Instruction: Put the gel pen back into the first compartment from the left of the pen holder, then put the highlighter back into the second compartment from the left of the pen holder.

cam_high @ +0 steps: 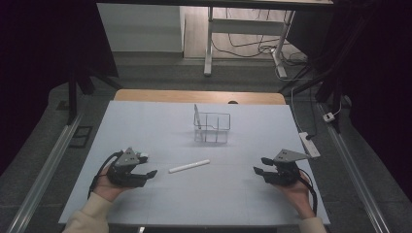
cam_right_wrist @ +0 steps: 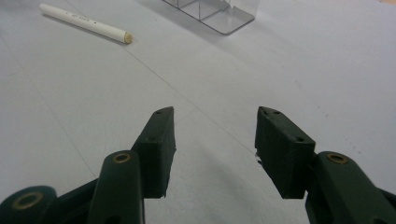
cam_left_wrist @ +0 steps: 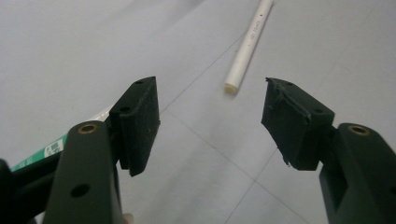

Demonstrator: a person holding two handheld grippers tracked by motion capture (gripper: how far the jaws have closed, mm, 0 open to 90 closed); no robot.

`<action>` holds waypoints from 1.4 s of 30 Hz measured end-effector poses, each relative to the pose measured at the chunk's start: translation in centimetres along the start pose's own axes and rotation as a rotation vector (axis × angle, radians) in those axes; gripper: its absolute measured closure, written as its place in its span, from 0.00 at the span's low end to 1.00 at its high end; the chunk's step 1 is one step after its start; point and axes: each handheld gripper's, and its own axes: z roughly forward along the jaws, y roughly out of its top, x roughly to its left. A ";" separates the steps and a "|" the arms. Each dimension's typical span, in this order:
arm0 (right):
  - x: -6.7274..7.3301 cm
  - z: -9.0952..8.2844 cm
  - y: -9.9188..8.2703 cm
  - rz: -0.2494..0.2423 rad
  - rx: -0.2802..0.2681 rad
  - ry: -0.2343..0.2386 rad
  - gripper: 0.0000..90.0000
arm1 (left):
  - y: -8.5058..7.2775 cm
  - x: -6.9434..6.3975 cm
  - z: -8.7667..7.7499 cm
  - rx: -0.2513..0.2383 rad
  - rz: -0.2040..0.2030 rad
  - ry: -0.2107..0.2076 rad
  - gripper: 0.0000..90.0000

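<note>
Two grippers low over the table [cam_high: 145,121], both empty. Left gripper [cam_high: 148,174] has jaws spread wide, nothing between the pads; in the left gripper view [cam_left_wrist: 210,116] the pads stand well apart over bare table. Right gripper [cam_high: 259,172] has jaws parted too, a bit narrower, nothing held; the right gripper view [cam_right_wrist: 212,135] shows the same, open gap over bare table. White tube [cam_high: 189,166] lies flat on the table between the two grippers, nearer the left one, just ahead of its jaw tips, not touching. From the left gripper the tube [cam_left_wrist: 247,44] runs away ahead, near end just past the jaws. From the right gripper the tube [cam_right_wrist: 86,22] sits well ahead and off to the left. Clear rack [cam_high: 212,127] stands beyond the tube, well apart from both grippers; its base corner [cam_right_wrist: 219,16] shows far ahead of the right jaws.
</note>
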 end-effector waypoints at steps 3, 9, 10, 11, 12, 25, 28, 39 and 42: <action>-0.1 0.0 -0.1 0.002 -0.002 -0.004 0.52 | 0.7 0.0 0.0 0.017 0.021 -0.007 0.40; -0.3 -0.1 -0.2 0.002 0.006 -0.010 0.52 | 2.0 -0.1 0.4 0.045 0.051 -0.020 0.40; -0.3 -0.2 -0.2 0.004 0.006 -0.012 0.52 | 2.2 -0.2 0.4 0.047 0.055 -0.023 0.40; -0.3 -0.2 -0.3 0.005 0.004 -0.012 0.52 | 2.4 -0.2 0.5 0.051 0.061 -0.025 0.40; -0.4 -0.2 -0.3 0.008 0.003 -0.012 0.52 | 2.7 -0.3 0.6 0.056 0.067 -0.026 0.40; -0.5 -0.3 -0.3 0.009 0.007 -0.009 0.52 | 6.5 -1.2 3.4 0.145 0.162 -0.049 0.39; -0.6 -0.4 -0.3 0.014 -0.002 -0.008 0.52 | 7.0 -1.3 4.2 0.162 0.169 -0.062 0.39; -0.5 -0.4 -0.3 0.008 0.006 -0.010 0.52 | 7.9 -1.0 6.6 0.228 0.185 -0.109 0.38; -0.5 -0.3 -0.3 0.008 0.009 -0.009 0.52 | 8.0 -1.0 7.3 0.250 0.190 -0.109 0.38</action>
